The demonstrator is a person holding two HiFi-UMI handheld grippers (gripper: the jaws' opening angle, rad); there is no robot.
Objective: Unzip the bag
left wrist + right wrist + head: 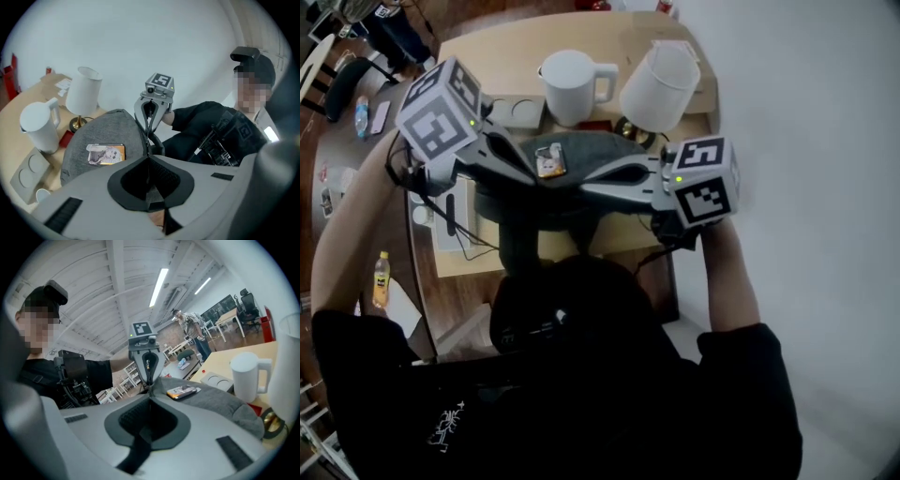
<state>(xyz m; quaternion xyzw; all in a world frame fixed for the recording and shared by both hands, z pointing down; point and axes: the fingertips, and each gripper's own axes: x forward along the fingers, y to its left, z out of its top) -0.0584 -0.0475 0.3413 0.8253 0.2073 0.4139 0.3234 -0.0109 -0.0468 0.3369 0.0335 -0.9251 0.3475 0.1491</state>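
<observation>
A grey fabric bag stands at the near edge of the wooden table, with a small picture card on its top. My two grippers face each other above the bag's near side, tips almost touching. The left gripper comes in from the left, its jaws pressed together on a small brownish tab, seemingly the zip pull. The right gripper comes from the right, shut on a dark strap of the bag that runs back between its jaws. The zip itself is hidden under both tips.
Behind the bag stand a white jug, a white lampshade on a brass base, and a grey tray with round hollows. A bottle is at the lower left. The person's dark torso fills the near side.
</observation>
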